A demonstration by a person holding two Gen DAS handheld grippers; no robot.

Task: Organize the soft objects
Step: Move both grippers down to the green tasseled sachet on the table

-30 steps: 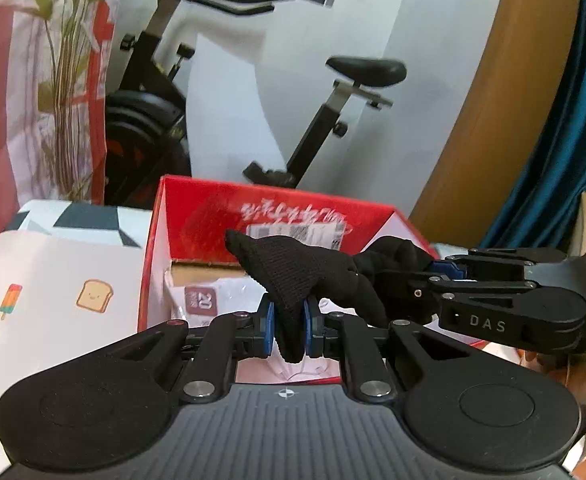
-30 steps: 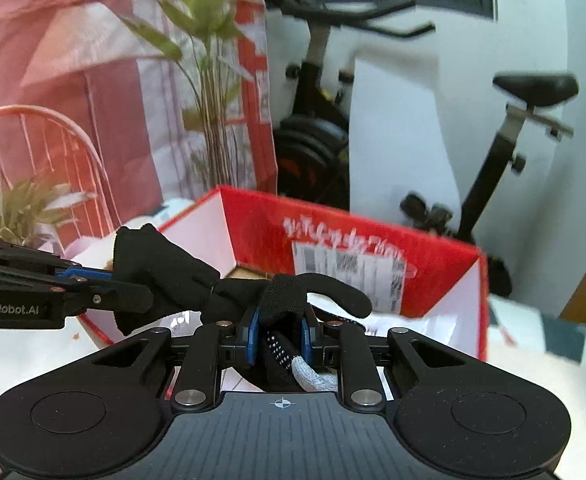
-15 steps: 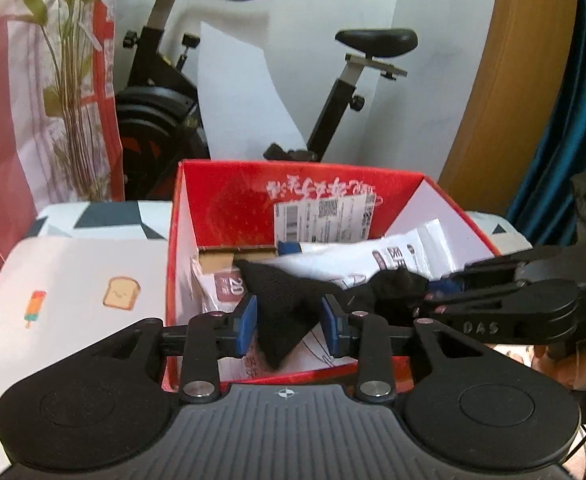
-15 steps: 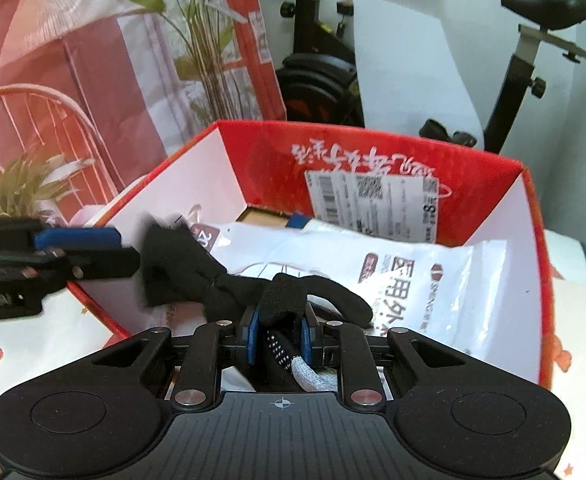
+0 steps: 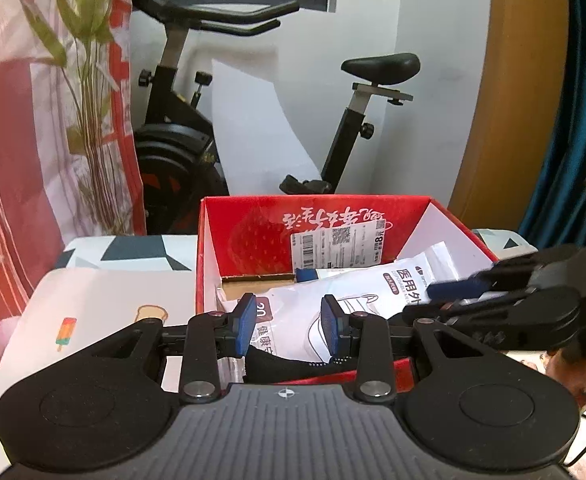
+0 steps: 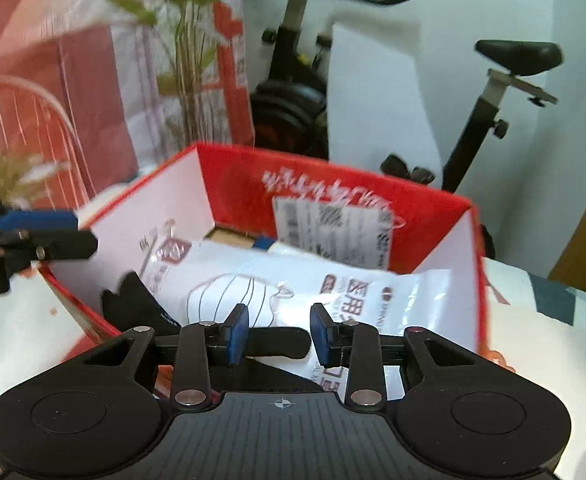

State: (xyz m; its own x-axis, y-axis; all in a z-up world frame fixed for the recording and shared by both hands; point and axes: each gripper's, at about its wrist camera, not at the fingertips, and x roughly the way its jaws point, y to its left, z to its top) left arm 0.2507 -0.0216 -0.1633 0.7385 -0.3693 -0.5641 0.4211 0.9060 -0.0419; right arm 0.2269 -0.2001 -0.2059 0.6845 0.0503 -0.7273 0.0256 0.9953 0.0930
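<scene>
A black glove (image 5: 277, 364) lies inside the red cardboard box (image 5: 201, 264), on top of white mask bags (image 5: 373, 292). My left gripper (image 5: 288, 322) stands open just above it, its blue pads clear of the fabric. From the right wrist view the glove (image 6: 133, 300) rests against the near left wall of the box (image 6: 433, 216). One glove finger runs between the jaws of my right gripper (image 6: 279, 334), which are opening, and its pads do not press on it. The right gripper (image 5: 425, 300) reaches in from the right, and the left gripper (image 6: 81, 232) from the left.
The box stands on a tablecloth (image 5: 105, 300) printed with toast and ice lollies. Behind it are an exercise bike (image 5: 181, 144), a red-and-white bag with a plant print (image 5: 33, 120) and a blue curtain (image 5: 573, 120). A person's hand (image 5: 565, 364) shows at the right.
Both grippers carried the glove down into the box. The left let go first, then the right opened, and the glove dropped onto the bags.
</scene>
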